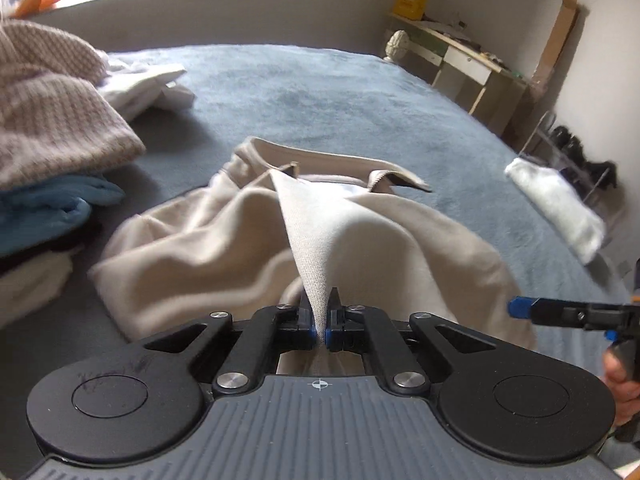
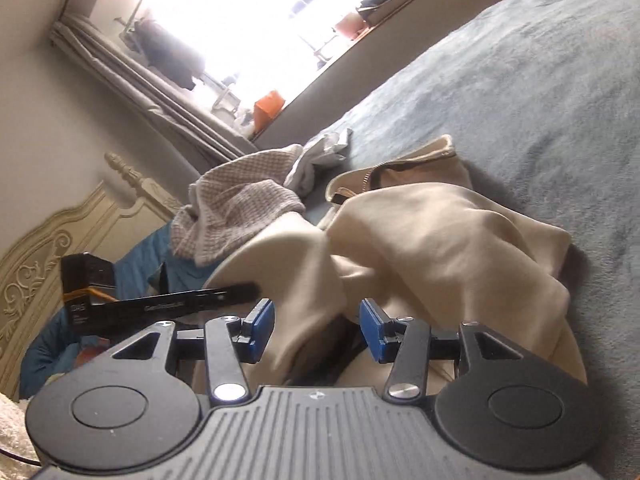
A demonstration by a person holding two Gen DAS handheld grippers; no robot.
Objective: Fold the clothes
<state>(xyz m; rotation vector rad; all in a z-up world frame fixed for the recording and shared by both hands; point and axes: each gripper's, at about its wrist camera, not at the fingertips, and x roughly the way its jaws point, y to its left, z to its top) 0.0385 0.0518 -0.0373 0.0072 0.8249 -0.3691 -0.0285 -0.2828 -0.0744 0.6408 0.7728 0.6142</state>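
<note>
A: Which step is this?

B: Judging by the lie of things, the start of the fold: the cream zip-up top [image 1: 248, 240] lies rumpled in the middle of the grey-blue bed [image 1: 320, 88], collar away from the person, nothing squared up yet.

A: And the left gripper [image 1: 322, 330]?

B: Its jaws are pinched tight on a taut strip of the top's fabric, which rises from them towards the collar.

A: The right gripper [image 2: 317, 330]?

B: Its jaws stand about half open, holding nothing. A fold of the top [image 2: 420, 248] sits between and just beyond the blue pads [image 2: 370, 326], but they don't press on it.

A: So next?

B: I'd say the right needs its own hold on an edge, so both can spread the top flat.

A: The heap of other clothes [image 1: 52, 120]?

B: To the left, apart from the top.
</note>
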